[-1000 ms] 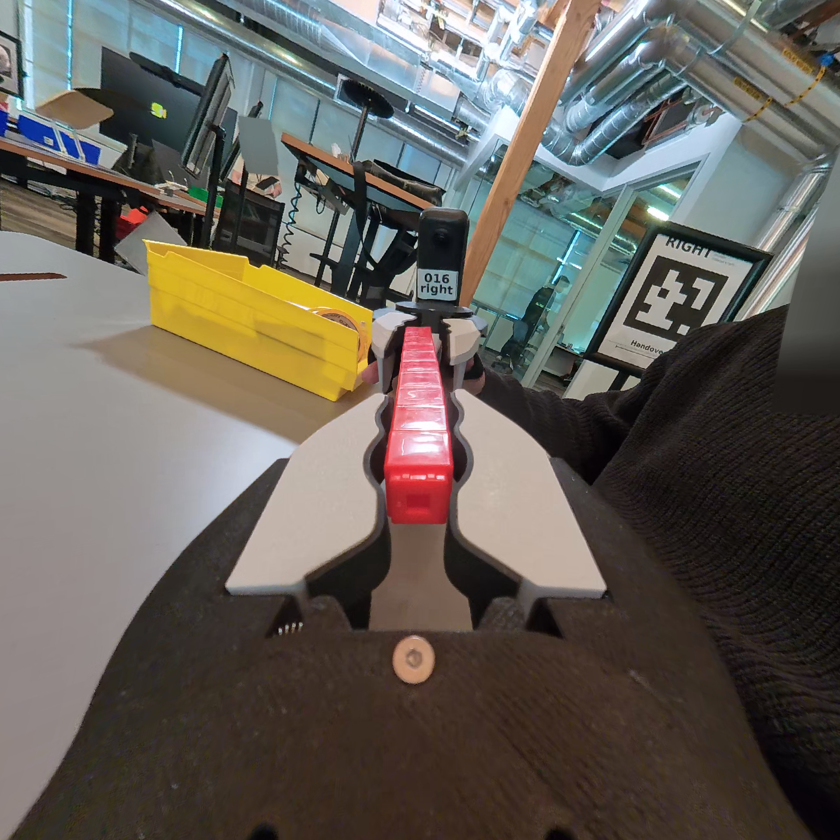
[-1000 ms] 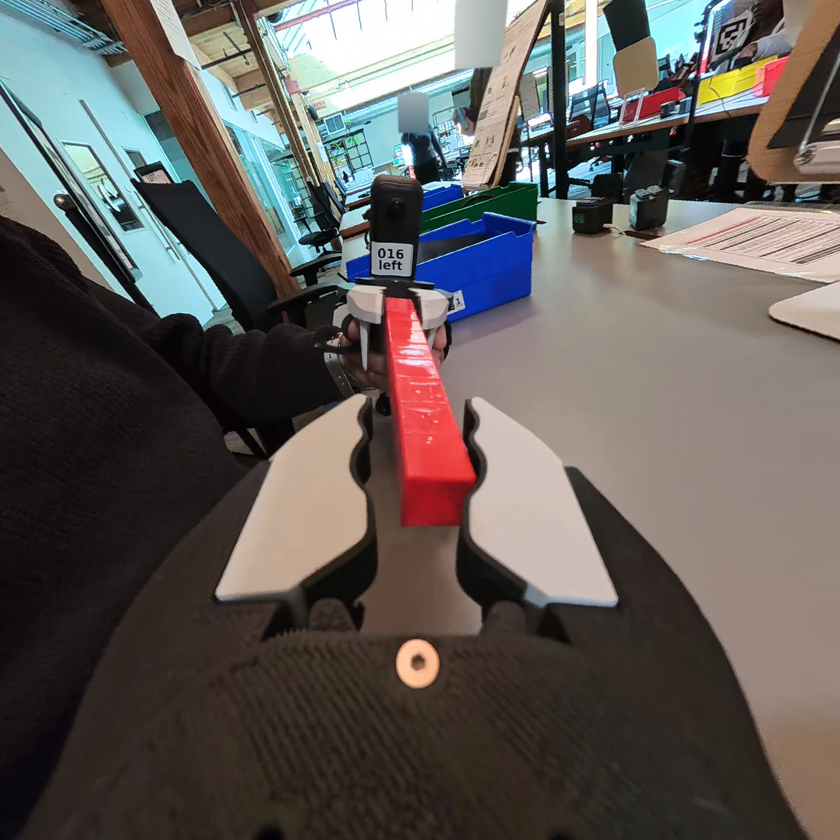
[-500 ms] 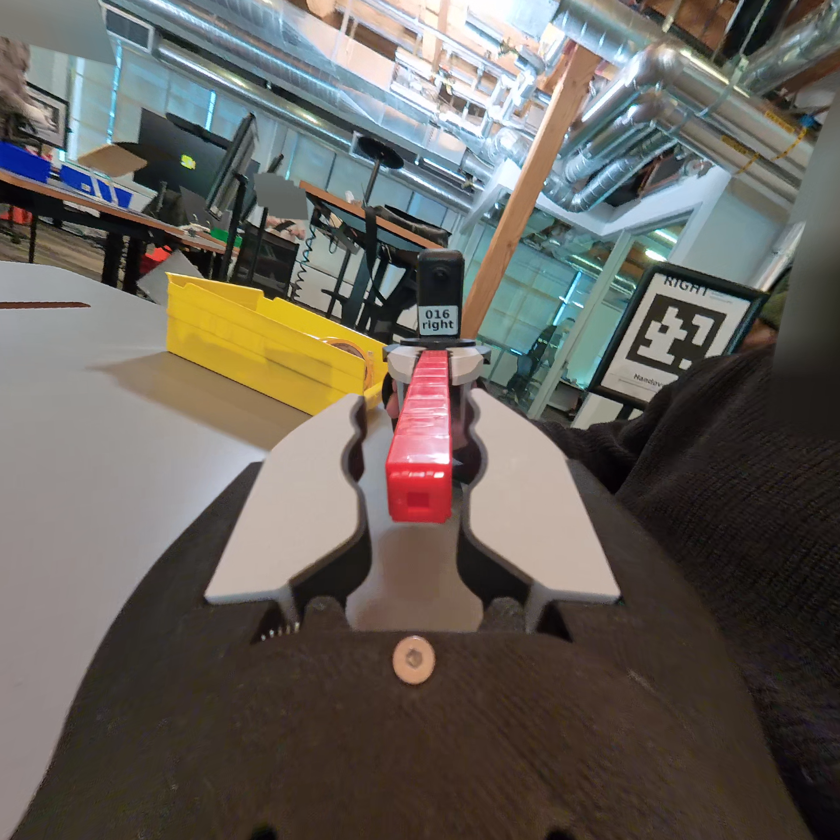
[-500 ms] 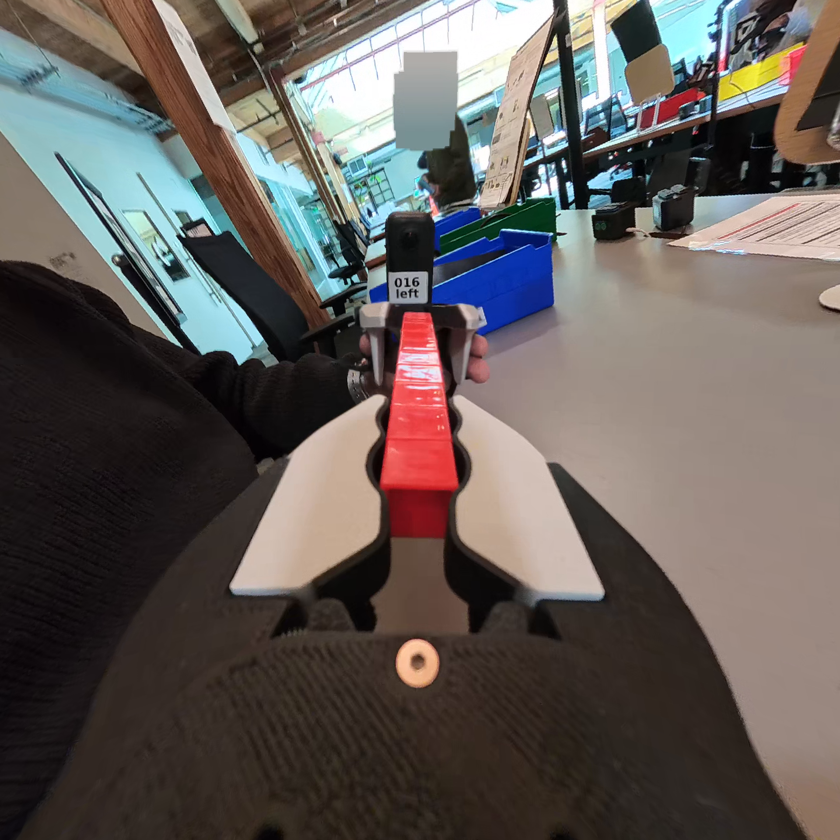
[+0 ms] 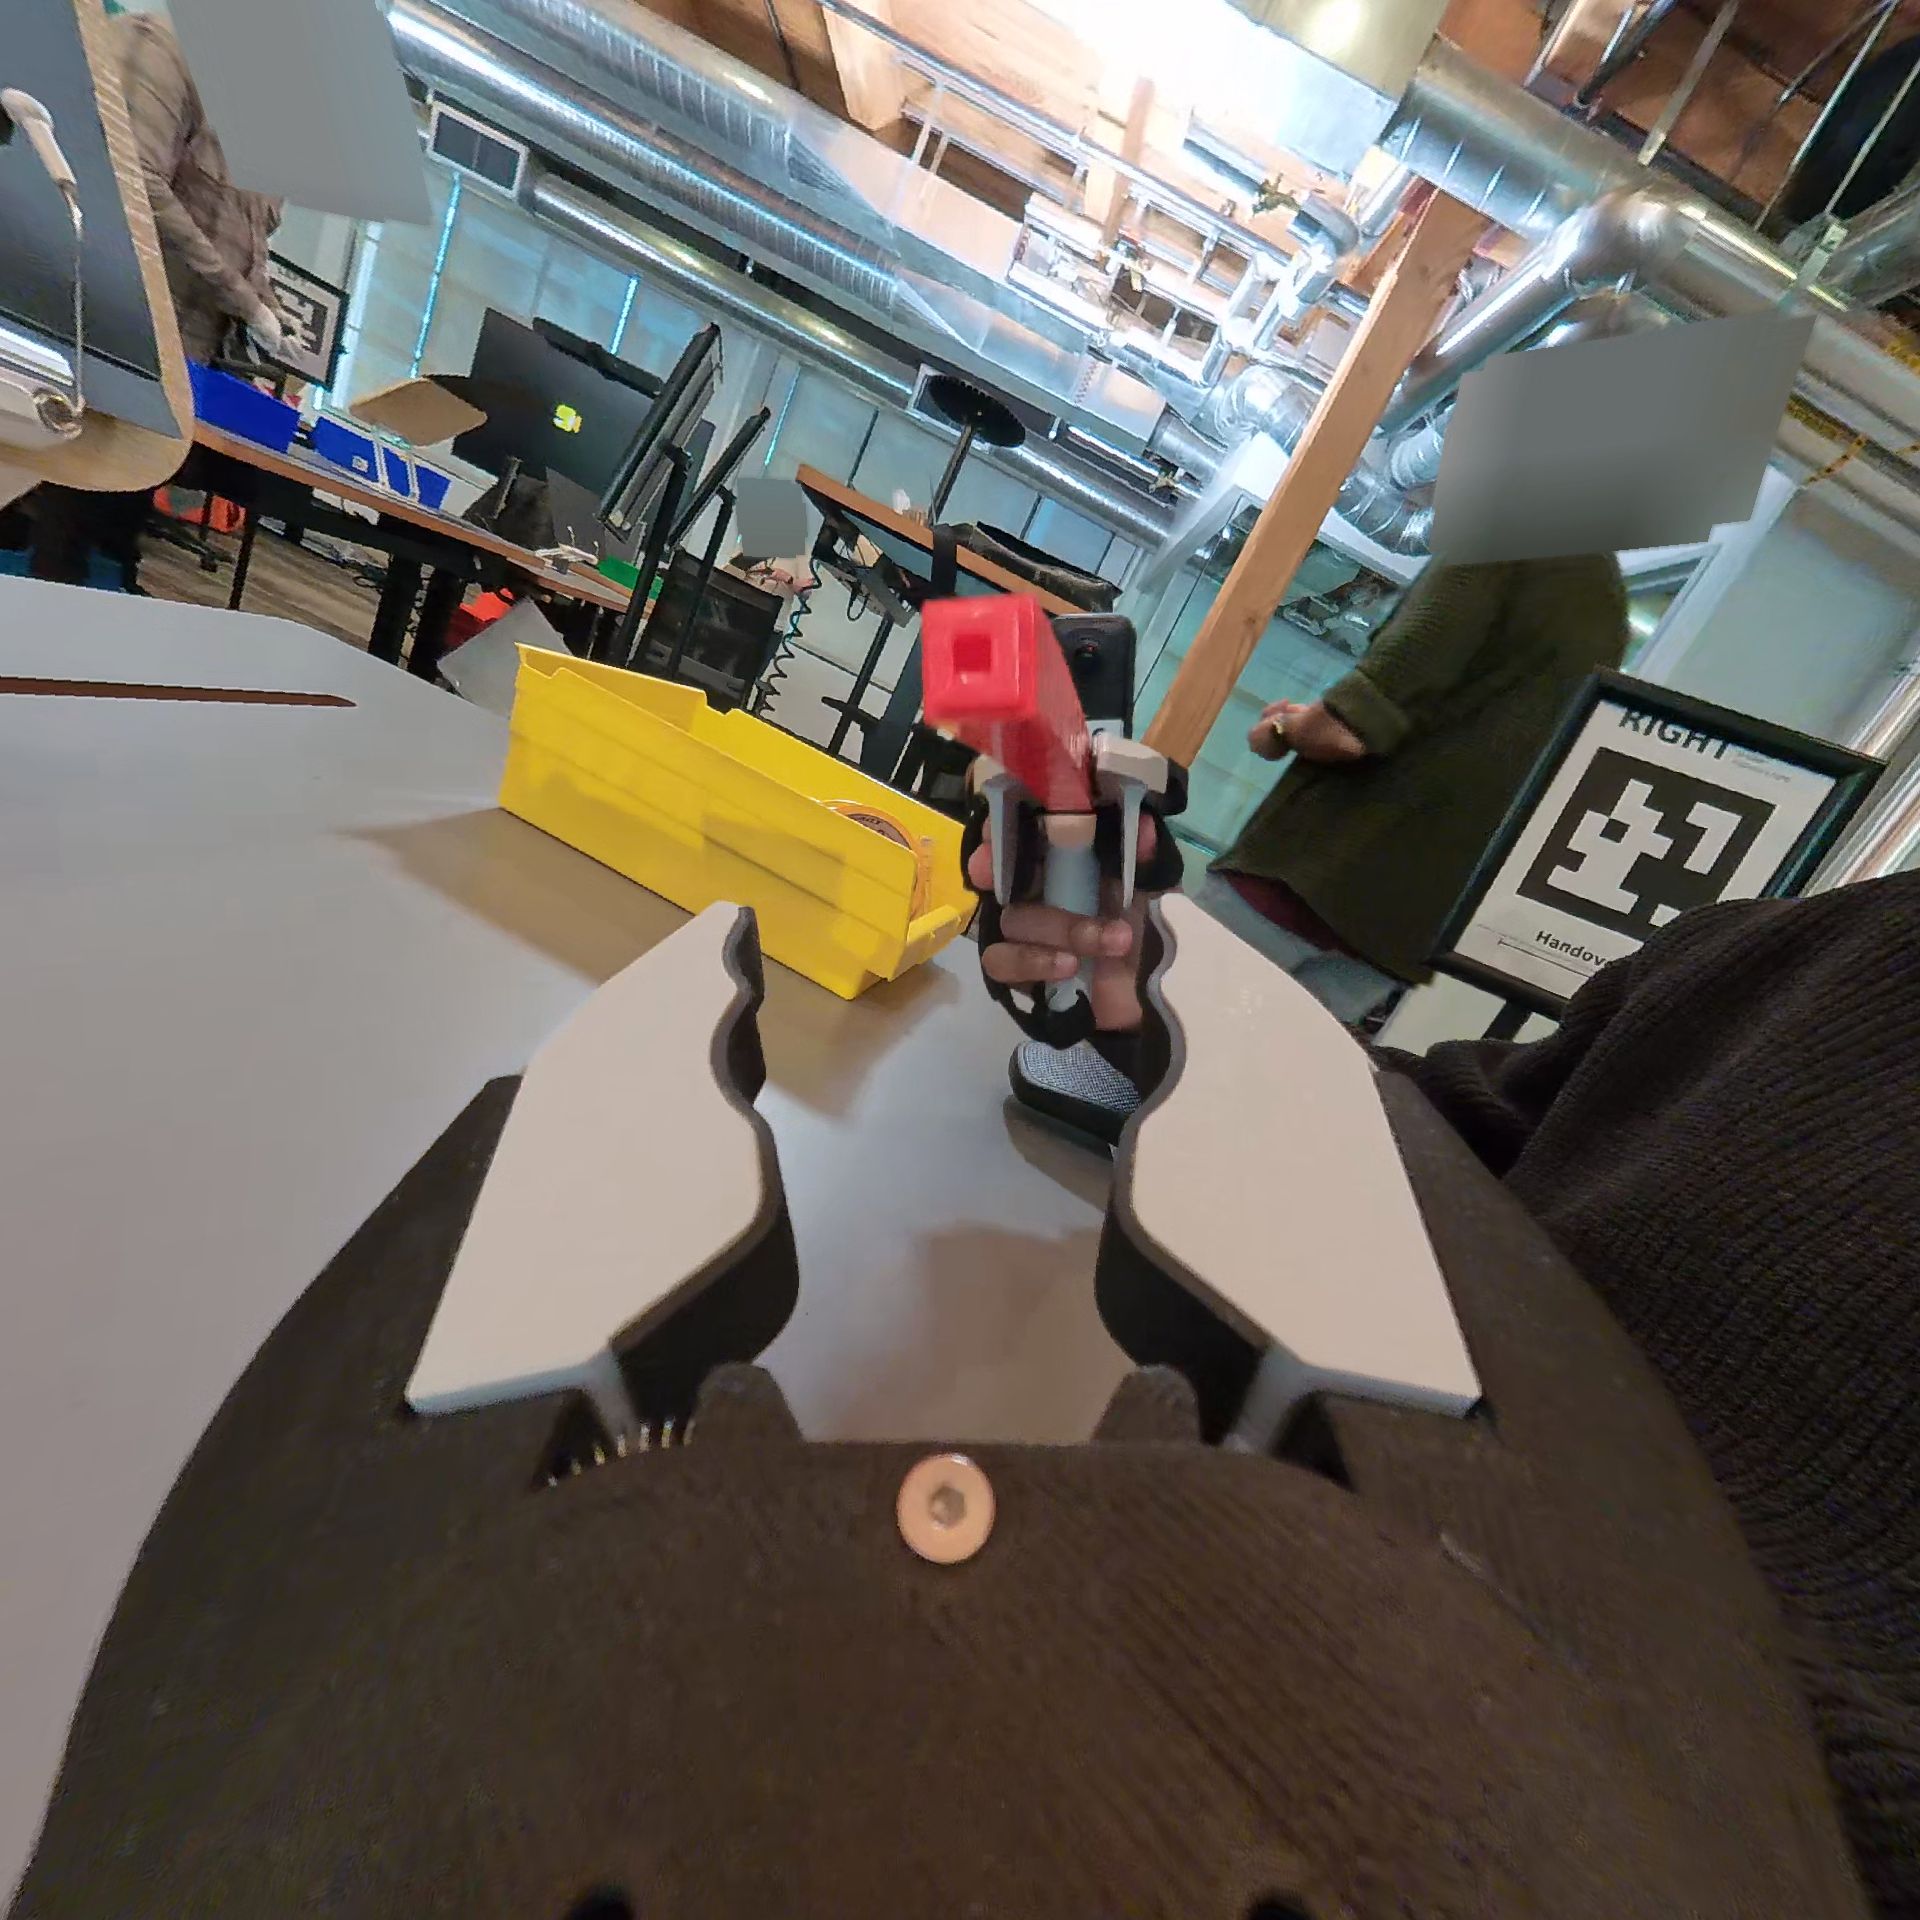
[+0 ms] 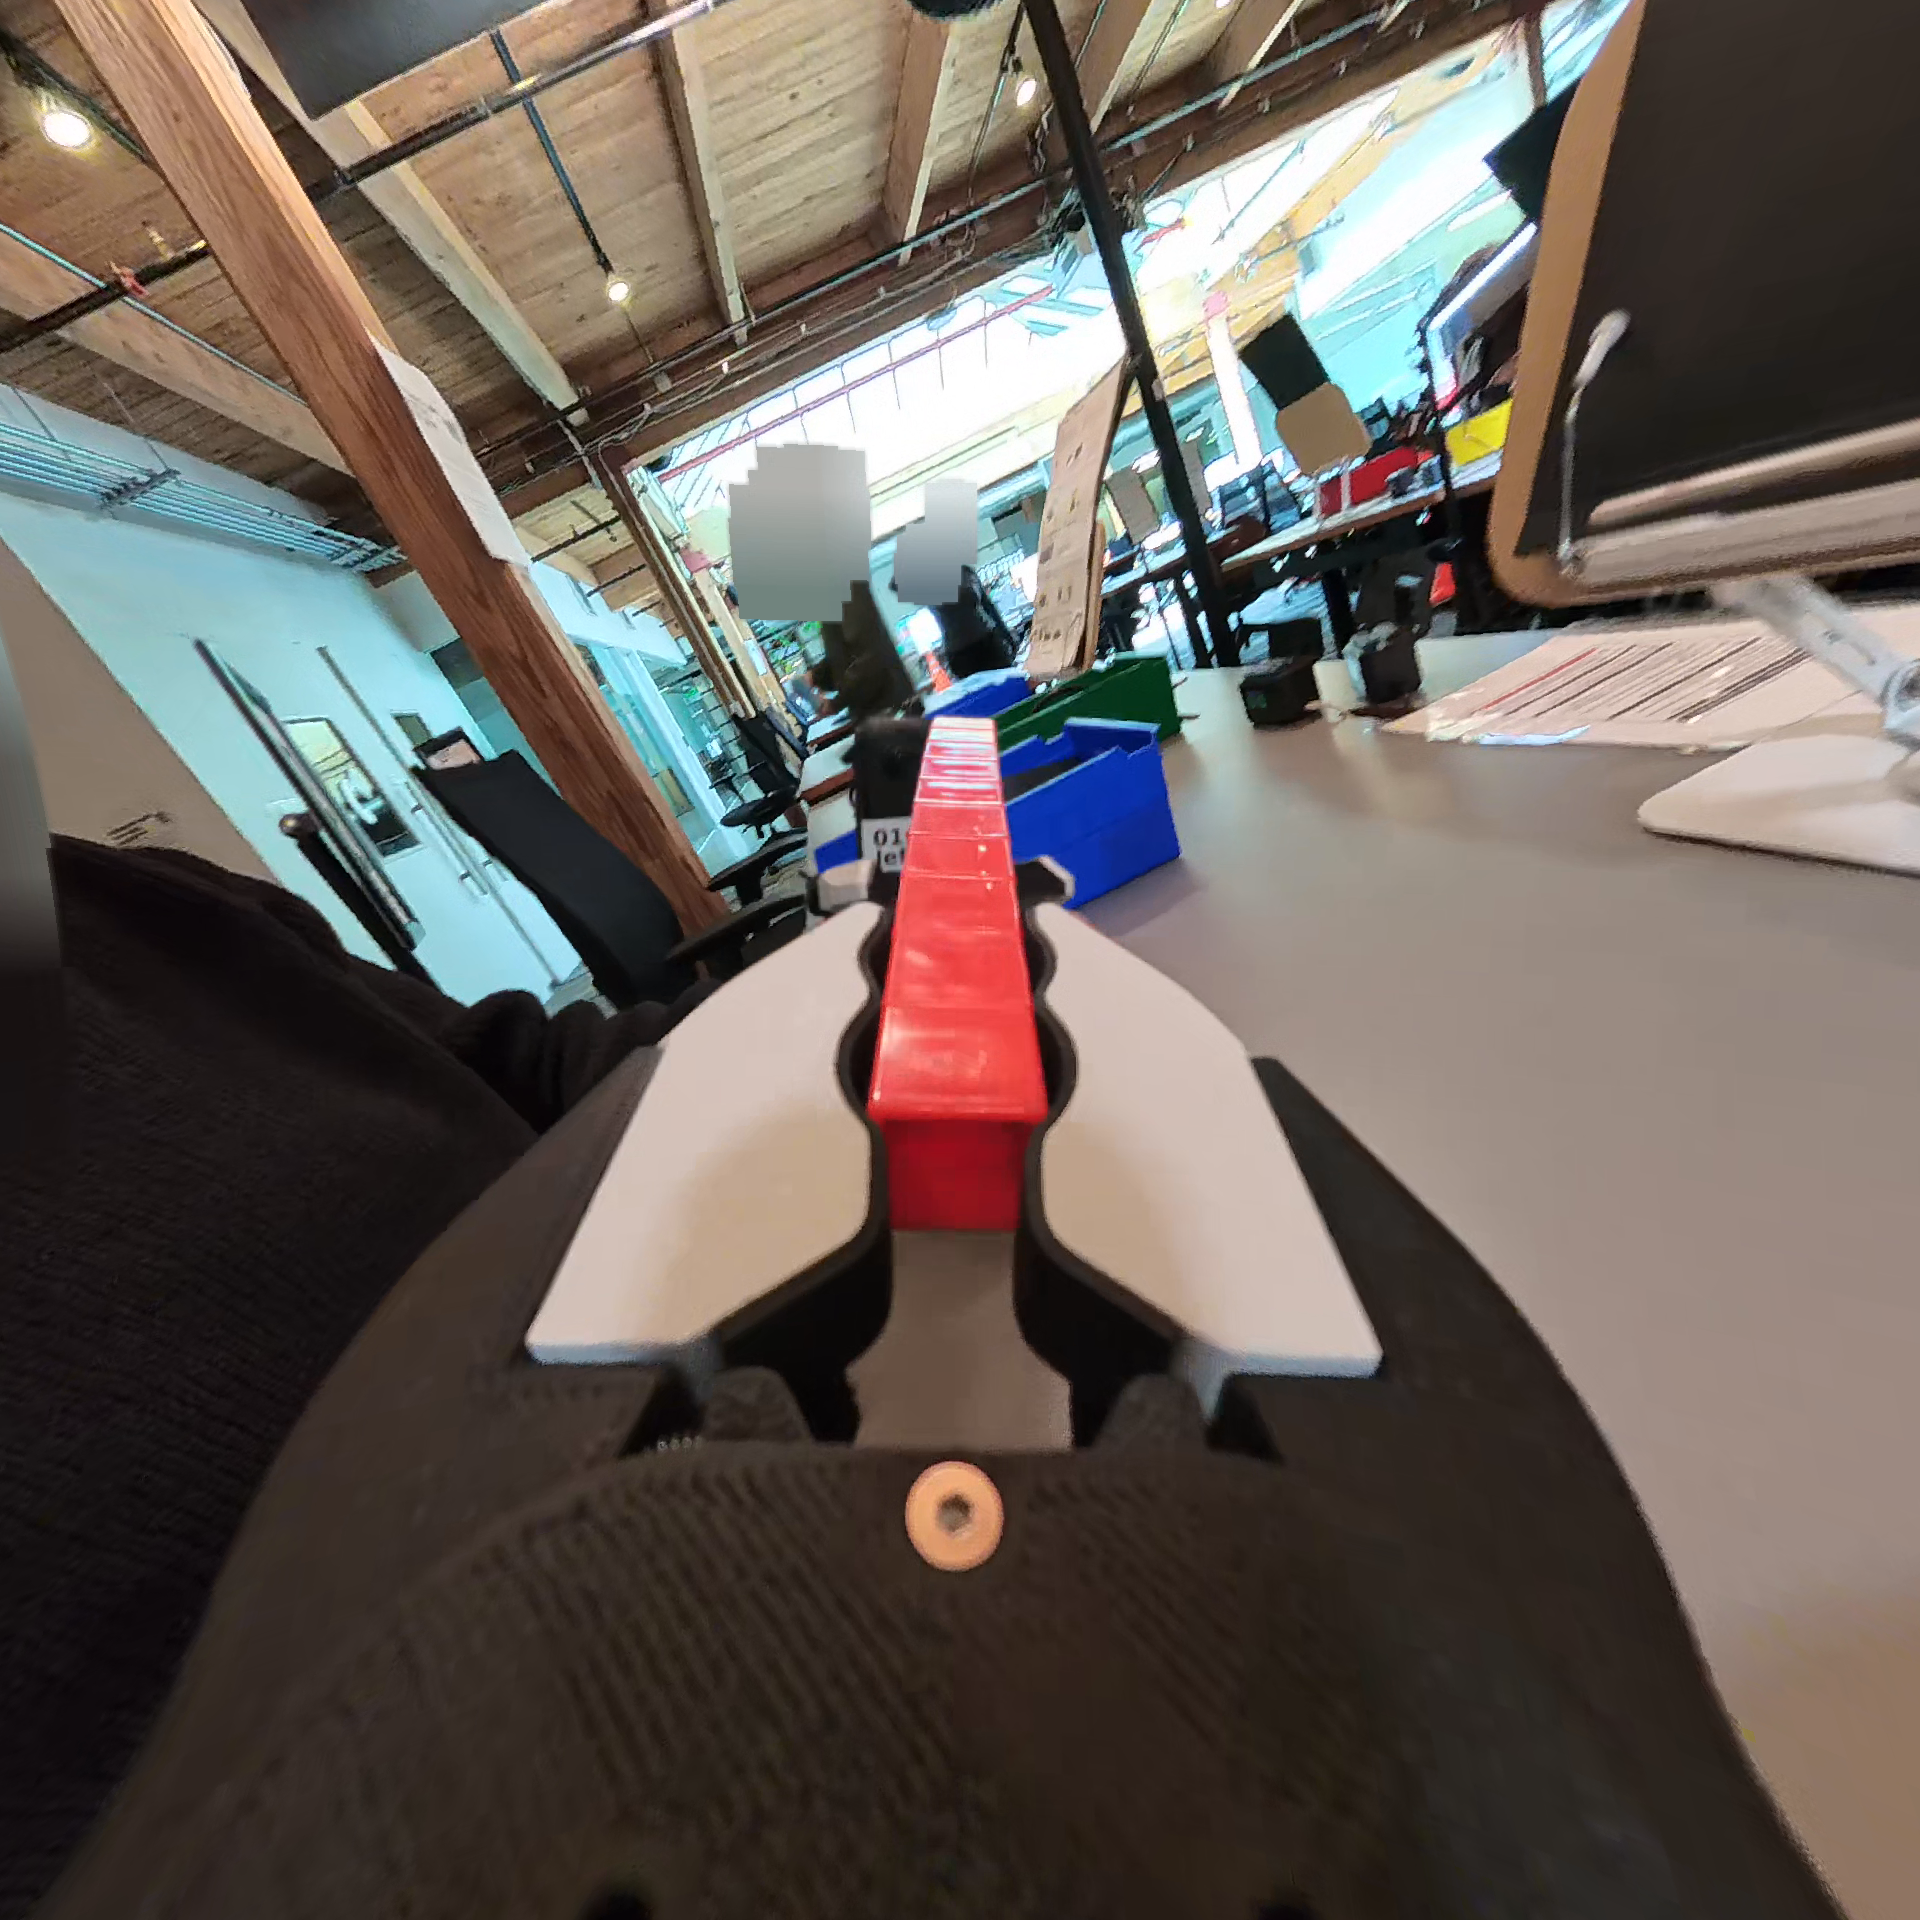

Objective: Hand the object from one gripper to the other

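Observation:
The object is a long red bar of joined blocks (image 6: 961, 997). My right gripper (image 6: 956, 935) is shut on its near end, and the bar runs forward and upward between the pale fingers. In the left wrist view the bar (image 5: 1003, 701) sticks up out of the far right gripper (image 5: 1060, 805), which a hand holds above the grey table (image 5: 208, 987). My left gripper (image 5: 951, 966) is open and empty, well back from the bar. In the right wrist view the bar mostly hides the left gripper (image 6: 878, 842).
A yellow bin (image 5: 727, 810) sits on the table left of the right gripper. A blue bin (image 6: 1091, 810) and a green bin (image 6: 1112, 696) stand beyond the bar. Papers (image 6: 1621, 686) and a monitor base (image 6: 1808, 800) lie far right. A person (image 5: 1423, 769) stands by a marker sign (image 5: 1652, 831). About 15 centimeters separates my left fingertips from my right.
My left gripper has opened and let go of the bar, then drawn back. My right gripper has shut on the bar and tilted it upward.

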Demonstrator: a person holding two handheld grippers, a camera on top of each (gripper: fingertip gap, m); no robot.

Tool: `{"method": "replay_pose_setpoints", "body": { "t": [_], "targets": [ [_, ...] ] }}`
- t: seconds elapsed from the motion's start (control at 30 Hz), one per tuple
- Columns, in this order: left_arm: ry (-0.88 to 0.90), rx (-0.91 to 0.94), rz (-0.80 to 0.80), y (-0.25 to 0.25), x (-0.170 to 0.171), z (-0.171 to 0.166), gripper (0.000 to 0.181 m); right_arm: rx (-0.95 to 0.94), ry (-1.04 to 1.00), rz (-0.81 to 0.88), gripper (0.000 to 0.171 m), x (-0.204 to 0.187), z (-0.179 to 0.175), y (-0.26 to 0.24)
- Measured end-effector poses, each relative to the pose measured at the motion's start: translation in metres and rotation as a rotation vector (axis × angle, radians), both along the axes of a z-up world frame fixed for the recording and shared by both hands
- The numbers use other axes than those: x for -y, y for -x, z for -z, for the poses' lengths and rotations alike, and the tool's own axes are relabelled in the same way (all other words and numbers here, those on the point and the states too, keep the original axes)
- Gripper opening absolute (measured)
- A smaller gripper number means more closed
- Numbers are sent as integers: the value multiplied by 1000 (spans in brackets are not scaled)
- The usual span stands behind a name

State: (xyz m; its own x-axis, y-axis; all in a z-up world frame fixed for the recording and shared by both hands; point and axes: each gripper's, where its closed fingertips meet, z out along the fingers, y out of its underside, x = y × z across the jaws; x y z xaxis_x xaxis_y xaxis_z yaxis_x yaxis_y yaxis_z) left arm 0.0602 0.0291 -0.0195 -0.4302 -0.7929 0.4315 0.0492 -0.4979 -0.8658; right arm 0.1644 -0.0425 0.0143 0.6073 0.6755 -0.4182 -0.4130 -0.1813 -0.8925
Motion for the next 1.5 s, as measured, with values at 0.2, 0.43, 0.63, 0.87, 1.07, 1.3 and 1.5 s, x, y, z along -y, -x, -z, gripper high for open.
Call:
{"method": "replay_pose_setpoints", "body": {
  "t": [0.2, 0.43, 0.63, 0.87, 1.07, 1.3, 1.5],
  "targets": [
    [16, -8, -10, -1, -4, 2, 68, -32, -117, 200, 23, 18, -39, -54],
    [22, -24, -10, -3, -3, 5, 65, -5, -193, 635, 23, 62, -61, -157],
    [32, -30, -15, -4, -4, 6, 63, -36, -127, 1038, 23, 109, -34, -259],
    [43, -32, -13, -5, -4, 6, 60, 231, 102, 1360, 23, 136, 9, -320],
    [43, -39, -10, -7, -2, 8, 59, 531, 334, 1382, 24, 122, 41, -341],
    [45, -47, -6, -9, -1, 11, 58, 724, 545, 1368, 24, 114, 70, -351],
    [47, -49, -8, -9, -1, 11, 57, 860, 630, 1324, 24, 102, 74, -359]
  ]
}}
